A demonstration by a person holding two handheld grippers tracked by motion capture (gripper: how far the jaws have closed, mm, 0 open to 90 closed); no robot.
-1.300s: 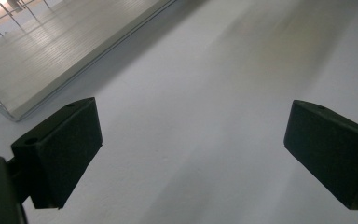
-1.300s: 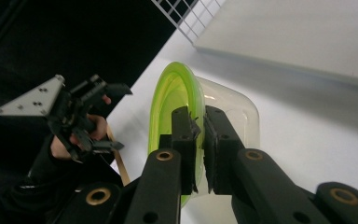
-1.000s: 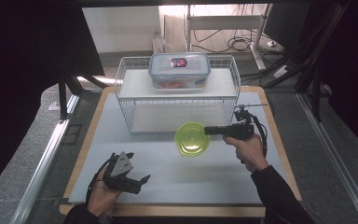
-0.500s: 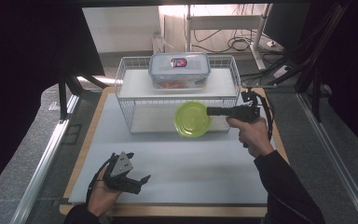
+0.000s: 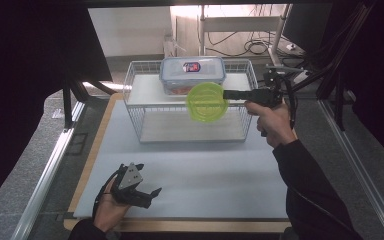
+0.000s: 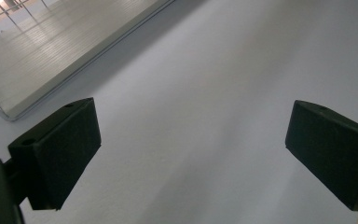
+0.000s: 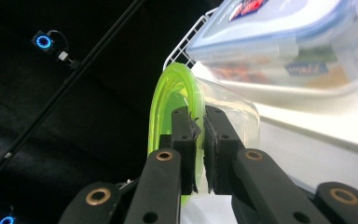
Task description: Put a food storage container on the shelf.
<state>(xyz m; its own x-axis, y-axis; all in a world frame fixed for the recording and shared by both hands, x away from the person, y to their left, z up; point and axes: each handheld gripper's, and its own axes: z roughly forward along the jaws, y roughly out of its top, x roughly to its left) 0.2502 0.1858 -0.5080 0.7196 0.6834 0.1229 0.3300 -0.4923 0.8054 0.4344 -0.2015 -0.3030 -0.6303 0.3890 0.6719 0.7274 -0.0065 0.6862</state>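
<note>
A clear round tub with a lime-green lid (image 5: 207, 101) hangs in the air, tipped on edge, in front of the top shelf of the white wire rack (image 5: 135, 95). My right gripper (image 5: 226, 94) is shut on its rim from the right. In the right gripper view the two jaws (image 7: 199, 122) pinch the rim of the tub (image 7: 168, 98). My left gripper (image 5: 147, 195) rests in a hand near the table's front left corner. Its jaws stand wide open (image 6: 191, 144) over the bare mat, with nothing between them.
A clear food box with a blue-rimmed lid (image 5: 192, 75) sits on the rack's top shelf, just behind the held tub (image 7: 284, 42). The rack's lower shelf (image 5: 190, 127) is bare. The light-grey mat (image 5: 205, 165) covers the table, which has a wooden edge.
My right gripper has lifted the green-lidded tub from the mat up and back to the level of the rack's top shelf, and the tub now stands on edge. The left gripper has stayed put.
</note>
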